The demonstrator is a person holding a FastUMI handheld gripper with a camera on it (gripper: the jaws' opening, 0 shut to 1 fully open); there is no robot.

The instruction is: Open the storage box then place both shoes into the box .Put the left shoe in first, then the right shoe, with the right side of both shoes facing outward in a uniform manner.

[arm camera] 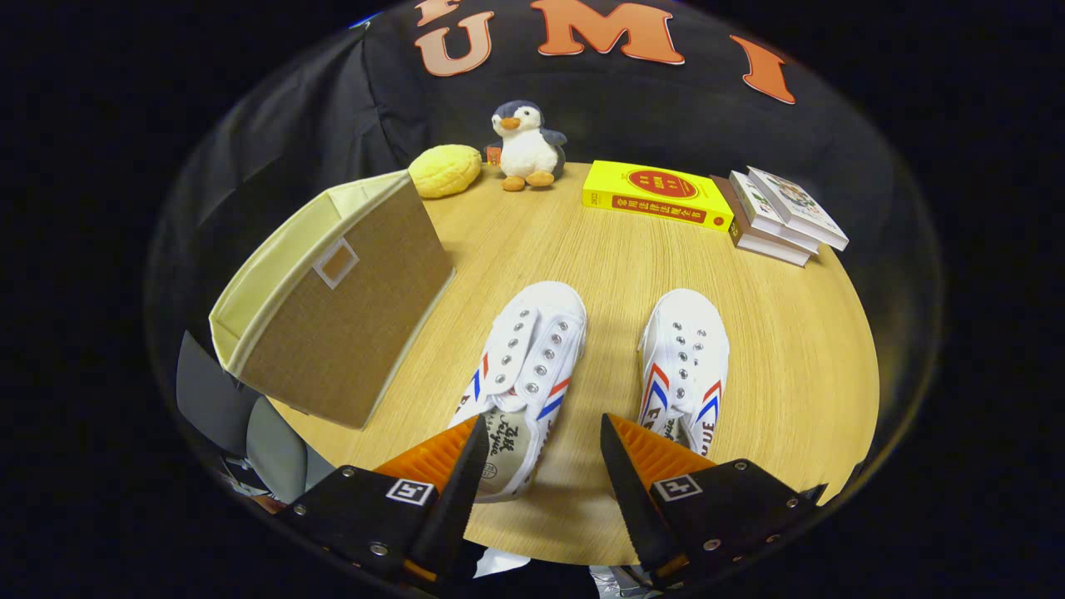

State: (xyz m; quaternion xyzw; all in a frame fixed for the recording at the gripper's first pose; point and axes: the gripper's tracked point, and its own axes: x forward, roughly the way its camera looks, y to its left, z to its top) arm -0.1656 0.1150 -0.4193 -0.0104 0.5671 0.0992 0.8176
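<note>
Two white canvas shoes with red and blue stripes lie on the wooden table (582, 241), toes pointing away from me. The left shoe (524, 366) has its heel opening by my left fingertip. The right shoe (686, 358) lies just ahead of my right fingertip. My gripper (541, 433) hovers above the heels, open, with bare table between the fingers. A brown fabric storage box (349, 308) with a cream lining stands to the left of the shoes, its top open.
Beyond the shoes, at the far side of the table, sit a plush penguin (526, 146), a yellow bun-shaped toy (445, 170), a yellow book (657, 193) and a small stack of books (782, 216). A grey chair (241, 424) stands past the table's left edge.
</note>
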